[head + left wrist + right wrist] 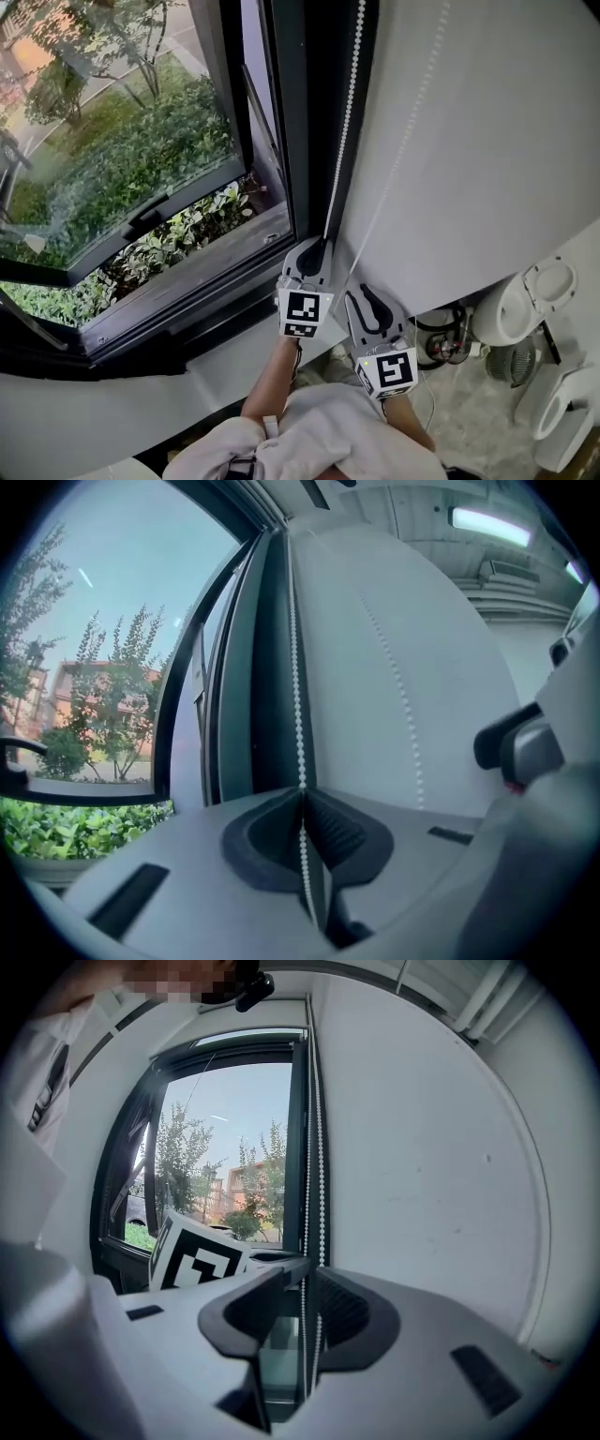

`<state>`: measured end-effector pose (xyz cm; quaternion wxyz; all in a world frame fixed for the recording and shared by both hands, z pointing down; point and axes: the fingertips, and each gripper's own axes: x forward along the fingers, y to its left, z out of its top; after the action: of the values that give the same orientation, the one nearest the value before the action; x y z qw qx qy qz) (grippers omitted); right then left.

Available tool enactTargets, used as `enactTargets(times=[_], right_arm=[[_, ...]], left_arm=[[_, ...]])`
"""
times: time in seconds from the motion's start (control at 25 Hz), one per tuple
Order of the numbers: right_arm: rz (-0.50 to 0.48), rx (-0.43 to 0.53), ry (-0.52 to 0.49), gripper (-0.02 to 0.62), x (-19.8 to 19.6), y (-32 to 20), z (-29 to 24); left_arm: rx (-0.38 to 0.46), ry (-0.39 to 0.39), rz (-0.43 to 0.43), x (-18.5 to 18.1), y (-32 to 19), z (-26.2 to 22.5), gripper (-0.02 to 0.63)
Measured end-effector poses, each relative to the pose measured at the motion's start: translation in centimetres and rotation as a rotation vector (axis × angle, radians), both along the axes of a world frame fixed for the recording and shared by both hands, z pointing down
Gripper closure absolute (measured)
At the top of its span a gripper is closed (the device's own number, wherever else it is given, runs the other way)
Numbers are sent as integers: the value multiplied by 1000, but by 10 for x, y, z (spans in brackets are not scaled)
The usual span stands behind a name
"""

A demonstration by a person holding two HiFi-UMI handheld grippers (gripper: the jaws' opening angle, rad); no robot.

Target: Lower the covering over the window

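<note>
Closest to the head camera, the person's pale sleeves (319, 436) are reaching forward, each hand carrying a claw with its marker cube (305, 314) facing up.

The right gripper (364, 295) is sitting slightly nearer and to the right. Its jaws are standing apart, with a clear gap showing between the ribbed pads in the right gripper view (302, 1288). The bead chain (314, 1147) is hanging down into that gap as two thin strands. They are running close beside the right-hand pad, and whether they are touching it cannot be told. Nothing is being squeezed here.

Just ahead and to the left, the left gripper (317, 246) is pointing level at the window's edge. Its jaws are pressed together on one strand of the bead chain (298, 686), and the beads are disappearing straight into the seam between the dark pads (302, 803). Above the pinch, the chain (348, 103) is rising taut along the dark window frame (281, 141). A second strand is lying fainter against the white wall (469, 141) to the right.

Beyond the claws, the sill (202, 272) is running below the glass. Green shrubs (141, 159) and trees are showing through the glass, and in the left gripper view a building is standing behind them under blue sky.
</note>
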<state>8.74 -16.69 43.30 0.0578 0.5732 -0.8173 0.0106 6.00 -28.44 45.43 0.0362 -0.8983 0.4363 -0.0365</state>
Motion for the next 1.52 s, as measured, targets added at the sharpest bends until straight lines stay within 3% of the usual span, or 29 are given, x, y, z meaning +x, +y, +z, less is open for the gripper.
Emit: enactTargets(times=[0.32,0.6,0.84,1.12,1.16,1.2,1.36,1.52], right_arm=[[-58,79,28,489,-16,4,-29],[-137,192,34,489,-41,3,-75],[-181,228,69,489,-51,-3,-101],[-245,261,16,492,-69,-9,-126],[-251,261,1,517,-71,-9,-128],[-256,258,-19,593,-72,-8,-128],[-276,240,-119,600,-73,0,-124],[-276,218,-144,600,-74,6,-111]], left_arm=[[-46,5,111,-7,43,6,589],[-75,21,146,-19,81,11,589],[-94,39,170,-28,105,12,589],[-102,39,198,-33,121,14,589],[-104,40,202,-33,123,14,589],[-106,42,205,-34,125,14,589],[-122,42,212,-35,133,18,589],[-150,17,218,-36,137,32,589]])
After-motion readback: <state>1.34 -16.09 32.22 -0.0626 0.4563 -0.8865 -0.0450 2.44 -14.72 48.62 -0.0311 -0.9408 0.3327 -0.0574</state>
